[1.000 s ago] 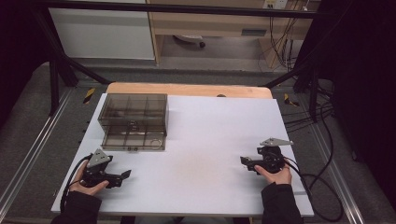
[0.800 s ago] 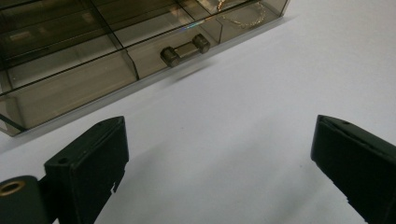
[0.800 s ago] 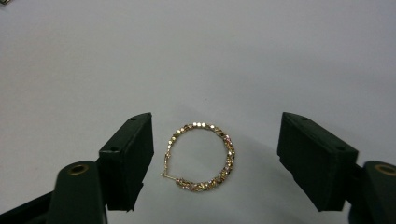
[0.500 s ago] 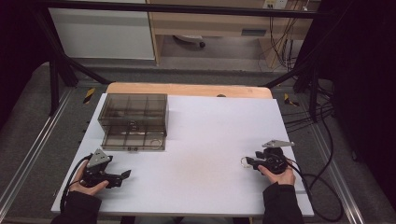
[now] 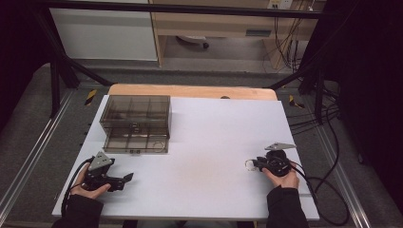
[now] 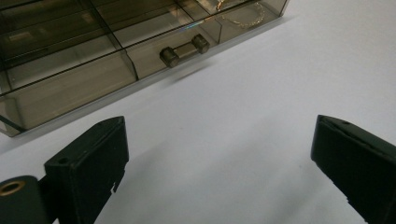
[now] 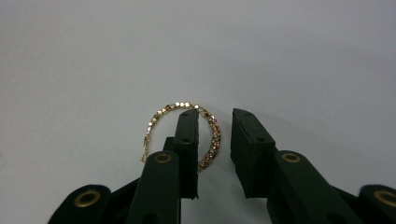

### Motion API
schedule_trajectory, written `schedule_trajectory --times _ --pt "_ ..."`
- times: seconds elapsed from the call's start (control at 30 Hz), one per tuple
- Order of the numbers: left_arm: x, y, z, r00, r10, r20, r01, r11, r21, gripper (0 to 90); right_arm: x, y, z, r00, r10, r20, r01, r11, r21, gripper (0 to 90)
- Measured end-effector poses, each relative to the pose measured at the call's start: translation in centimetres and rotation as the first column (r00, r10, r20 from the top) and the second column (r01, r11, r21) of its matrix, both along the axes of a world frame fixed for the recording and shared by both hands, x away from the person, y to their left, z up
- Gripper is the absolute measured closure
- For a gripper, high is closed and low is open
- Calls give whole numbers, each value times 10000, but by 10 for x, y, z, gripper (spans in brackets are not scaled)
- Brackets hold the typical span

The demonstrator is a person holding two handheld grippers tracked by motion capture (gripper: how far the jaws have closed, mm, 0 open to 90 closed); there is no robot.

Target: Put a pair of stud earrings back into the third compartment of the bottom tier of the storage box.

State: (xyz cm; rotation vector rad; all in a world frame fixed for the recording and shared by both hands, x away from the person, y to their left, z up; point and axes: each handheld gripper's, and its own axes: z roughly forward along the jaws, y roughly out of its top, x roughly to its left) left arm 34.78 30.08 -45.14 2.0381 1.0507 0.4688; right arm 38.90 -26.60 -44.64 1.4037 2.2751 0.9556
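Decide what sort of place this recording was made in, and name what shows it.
Probably a lab or workshop recording station: a white table inside a dark metal frame, loose cables on the floor, and a wooden desk behind.

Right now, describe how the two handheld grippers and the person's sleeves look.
Both the left gripper and right gripper are black, each topped by a grey three-cornered plate and trailing a black cable. Brass-coloured rivets mark the blocky jaws. The sleeves are dark.
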Motion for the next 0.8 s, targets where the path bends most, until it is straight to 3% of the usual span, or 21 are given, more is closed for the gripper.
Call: schedule_trajectory --times 0.8 --pt "0 0 0 10000 -6 7 6 10000 22 42 0 2 0 10000 -27 -35 27 9997 -229 861"
